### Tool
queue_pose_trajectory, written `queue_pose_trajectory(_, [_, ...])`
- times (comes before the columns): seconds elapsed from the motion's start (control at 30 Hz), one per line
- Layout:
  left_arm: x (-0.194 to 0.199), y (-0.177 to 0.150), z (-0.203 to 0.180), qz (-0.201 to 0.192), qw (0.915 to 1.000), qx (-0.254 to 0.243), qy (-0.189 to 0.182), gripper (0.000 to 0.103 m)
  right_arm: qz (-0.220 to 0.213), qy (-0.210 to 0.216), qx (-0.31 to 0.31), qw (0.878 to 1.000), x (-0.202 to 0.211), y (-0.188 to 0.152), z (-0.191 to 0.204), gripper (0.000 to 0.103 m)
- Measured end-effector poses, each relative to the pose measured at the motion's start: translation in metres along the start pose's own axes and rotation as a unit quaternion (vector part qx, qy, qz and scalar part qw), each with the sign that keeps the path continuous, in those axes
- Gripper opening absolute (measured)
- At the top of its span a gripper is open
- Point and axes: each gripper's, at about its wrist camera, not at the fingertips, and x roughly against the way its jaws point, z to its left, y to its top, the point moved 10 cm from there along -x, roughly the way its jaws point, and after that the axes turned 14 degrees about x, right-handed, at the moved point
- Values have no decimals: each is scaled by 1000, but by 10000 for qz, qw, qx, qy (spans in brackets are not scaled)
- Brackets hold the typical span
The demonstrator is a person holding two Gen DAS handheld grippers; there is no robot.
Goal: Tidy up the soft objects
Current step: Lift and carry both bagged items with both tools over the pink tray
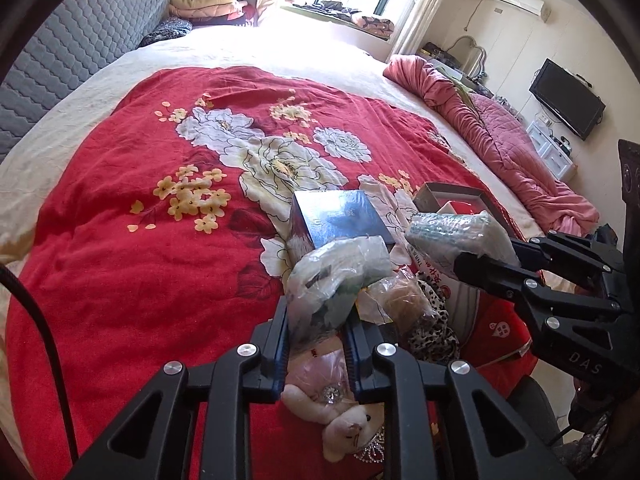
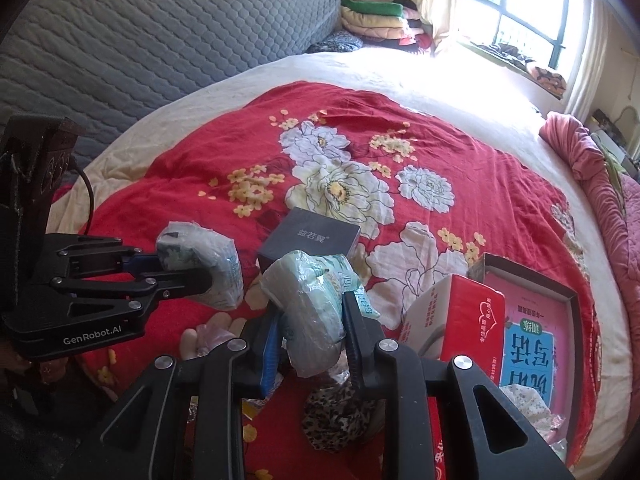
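My left gripper point(image 1: 318, 320) is shut on a soft tissue pack in clear plastic point(image 1: 332, 280), held above the red flowered quilt point(image 1: 140, 260). It also shows in the right wrist view point(image 2: 200, 270). My right gripper point(image 2: 310, 320) is shut on a second tissue pack point(image 2: 312, 300), seen in the left wrist view point(image 1: 452, 232) too. Both packs hang side by side over a pile: a small teddy bear point(image 1: 348, 424), a leopard-print cloth point(image 2: 336, 420) and a crinkled bag point(image 1: 400, 296).
A dark blue box point(image 2: 308, 240) lies on the quilt just beyond the packs. A red and white carton point(image 2: 460, 320) and an open tray with a pink book point(image 2: 528, 340) sit to the right. A rolled pink blanket point(image 1: 500, 140) lines the bed's right edge; a grey headboard point(image 2: 140, 40) stands at left.
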Motion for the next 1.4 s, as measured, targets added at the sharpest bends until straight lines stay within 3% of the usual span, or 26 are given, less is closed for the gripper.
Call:
queue_pose_trajectory(0.47, [52, -2, -16, -418, 9985, -63, 334, 24, -402, 82, -219, 9989, 44, 2, 7, 28])
queue_pose_trajectory(0.97, [85, -3, -27, -584, 9966, 81, 579, 24, -661, 52, -362, 9971, 83, 5, 2, 28])
queue_pose_trajectory(1.4, [99, -6, -74, -637, 9960, -249, 569, 24, -982, -117, -679, 9928, 126, -6, -24, 28])
